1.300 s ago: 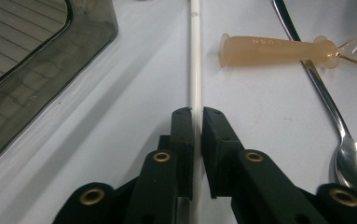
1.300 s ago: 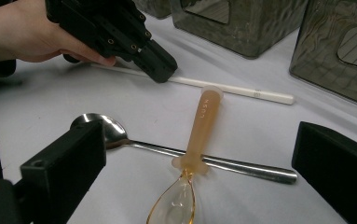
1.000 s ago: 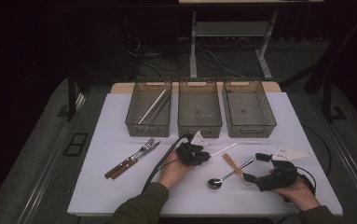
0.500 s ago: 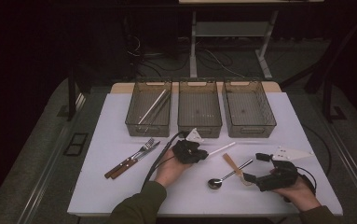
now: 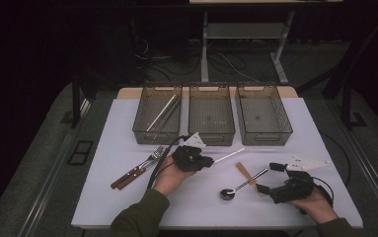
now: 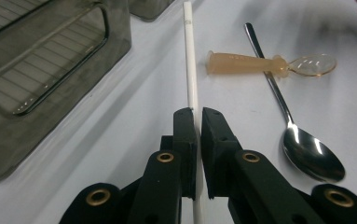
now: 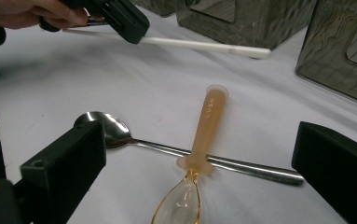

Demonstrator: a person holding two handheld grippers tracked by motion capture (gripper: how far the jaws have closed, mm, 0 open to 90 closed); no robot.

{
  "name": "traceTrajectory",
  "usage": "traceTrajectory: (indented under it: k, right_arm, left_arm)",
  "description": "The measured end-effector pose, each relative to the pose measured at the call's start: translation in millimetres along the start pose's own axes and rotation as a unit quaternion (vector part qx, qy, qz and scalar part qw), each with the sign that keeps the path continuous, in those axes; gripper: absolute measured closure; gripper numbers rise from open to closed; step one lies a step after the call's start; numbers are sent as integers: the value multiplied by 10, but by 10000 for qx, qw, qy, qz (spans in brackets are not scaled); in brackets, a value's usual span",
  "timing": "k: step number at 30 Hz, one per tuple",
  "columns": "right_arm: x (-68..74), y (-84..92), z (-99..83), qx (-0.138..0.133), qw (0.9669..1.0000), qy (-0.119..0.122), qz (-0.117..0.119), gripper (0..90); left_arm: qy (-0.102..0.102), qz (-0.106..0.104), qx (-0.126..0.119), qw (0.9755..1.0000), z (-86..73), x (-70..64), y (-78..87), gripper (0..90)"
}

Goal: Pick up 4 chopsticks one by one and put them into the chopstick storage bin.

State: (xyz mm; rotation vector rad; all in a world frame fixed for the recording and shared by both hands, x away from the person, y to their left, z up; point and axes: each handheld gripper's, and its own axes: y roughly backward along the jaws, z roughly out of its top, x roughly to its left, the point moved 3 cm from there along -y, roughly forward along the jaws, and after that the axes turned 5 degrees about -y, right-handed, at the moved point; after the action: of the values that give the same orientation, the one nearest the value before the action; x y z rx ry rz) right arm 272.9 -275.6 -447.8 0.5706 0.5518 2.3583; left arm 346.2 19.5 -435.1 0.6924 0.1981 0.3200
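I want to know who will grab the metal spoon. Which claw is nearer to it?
Right. The right claw sits open beside the metal spoon, at its handle end. The left claw is farther off, up-left of the spoon, shut on the white chopstick.

My grippers point(image 5: 204, 160) are black with brass-ringed pivots, grey triangular top plates, trailing black cables; my sleeves point(image 5: 139, 217) are olive.

White chopstick point(image 6: 190, 70): thin, straight, plain stick, clamped near one end between left gripper point(image 6: 197, 116) jaws. It sticks out level, lifted off white table point(image 5: 127, 197), far end near the front wall of the middle grey bin point(image 5: 211, 116).
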Motion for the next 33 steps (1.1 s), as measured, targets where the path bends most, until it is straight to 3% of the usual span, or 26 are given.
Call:
traceTrajectory:
  k: [24,33]
  right_arm:
    - [4,-14,-7,34,10000,6,-10,28]
    - [0,-6,-3,21,10000,4,-9,28]
  left_arm:
    - [31,-63,-243,9997,-110,124,564,840]
    - [130,113,-244,9996,-149,220,765,840]
